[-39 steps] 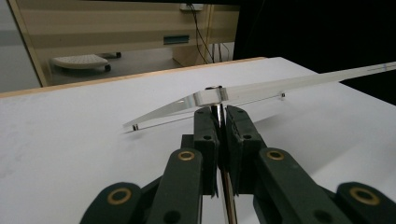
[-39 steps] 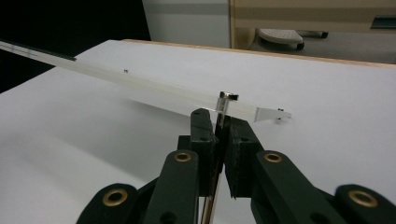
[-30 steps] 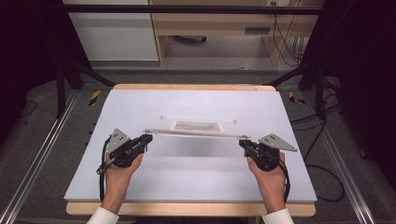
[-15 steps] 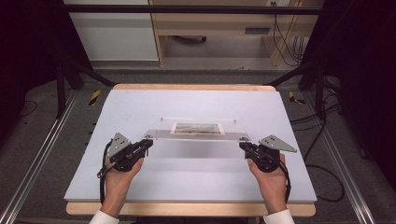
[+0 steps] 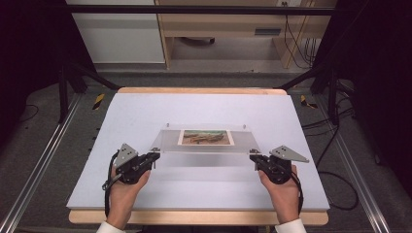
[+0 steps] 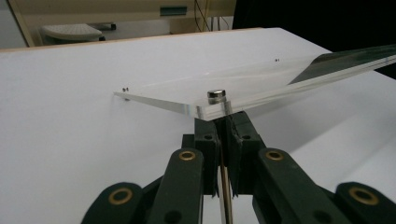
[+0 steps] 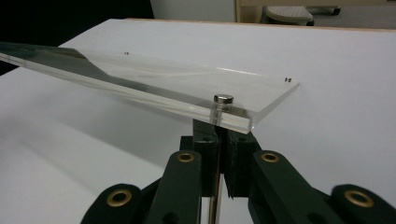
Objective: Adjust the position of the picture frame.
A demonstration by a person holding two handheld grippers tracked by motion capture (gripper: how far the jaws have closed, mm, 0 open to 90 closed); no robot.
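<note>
frame: clear acrylic picture frame [image 5: 204,141] sitting mid-table over the white table [image 5: 145,111], near edge lifted, far edge looking down on or very close to the surface; can't tell contact for sure.
picture: small print [image 5: 205,137] sandwiched in the panel, centre.
long axis: running 9 to 3 o'clock across the table, between the two hands.
left gripper: [image 5: 151,158] sitting at the frame's 7 o'clock corner, jaws clamped shut on the steel pin hanging under the corner stud [image 6: 216,96]; in the left gripper view the panel is lying straight ahead at 12, tilting up toward 2.
right gripper: [image 5: 254,157] mirroring it at the 5 o'clock corner, jaws pinched closed on the pin below its stud [image 7: 223,99]; panel spreading toward 10–11 o'clock in the right gripper view.
nearer hand: neither, both equally placed at the near corners.
key relation: frame hanging between the grippers, both pulling on the near edge, so any tilt or lower is hinging on the far 12 o'clock edge.
judgement: looks like both hands are tipping the frame down or up as one; uneven motion would be twisting the pins.
</note>
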